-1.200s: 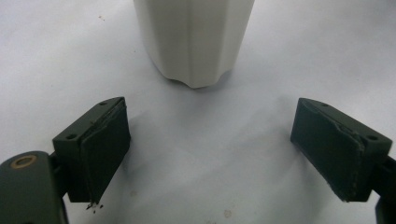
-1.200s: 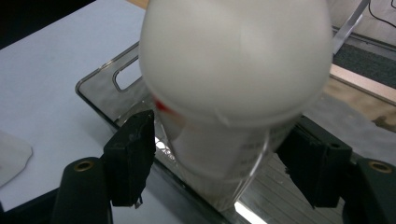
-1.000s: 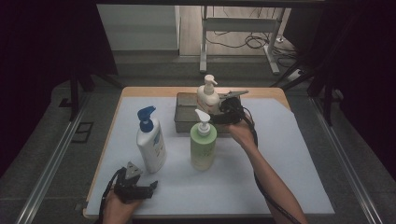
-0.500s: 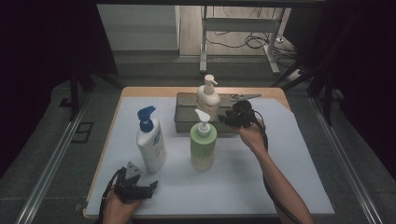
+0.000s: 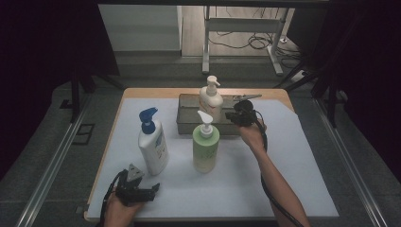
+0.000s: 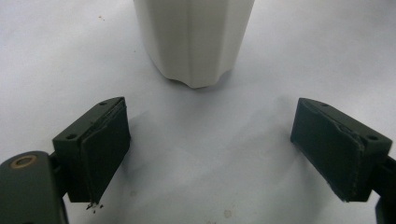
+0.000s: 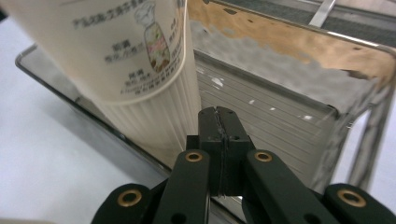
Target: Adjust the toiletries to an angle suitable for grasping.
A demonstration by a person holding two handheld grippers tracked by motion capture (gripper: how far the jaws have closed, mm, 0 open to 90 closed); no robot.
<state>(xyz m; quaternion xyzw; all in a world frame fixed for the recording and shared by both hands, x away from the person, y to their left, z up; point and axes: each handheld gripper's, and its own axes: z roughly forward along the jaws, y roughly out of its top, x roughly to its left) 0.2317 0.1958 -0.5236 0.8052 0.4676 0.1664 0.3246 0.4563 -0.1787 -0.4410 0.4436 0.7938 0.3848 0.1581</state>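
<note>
Cream-coloured, the pump bottle (image 5: pixel 211 100) stands upright in the metal tray (image 5: pixel 189 124) at twelve o'clock on the table, with the right gripper (image 5: pixel 231 115) just beside it at its three o'clock, jaws having just closed flat together on nothing. Down at seven o'clock the left gripper (image 5: pixel 153 188) rests with jaws spread wide and empty, facing the blue-capped white bottle (image 5: pixel 152 142).
</note>
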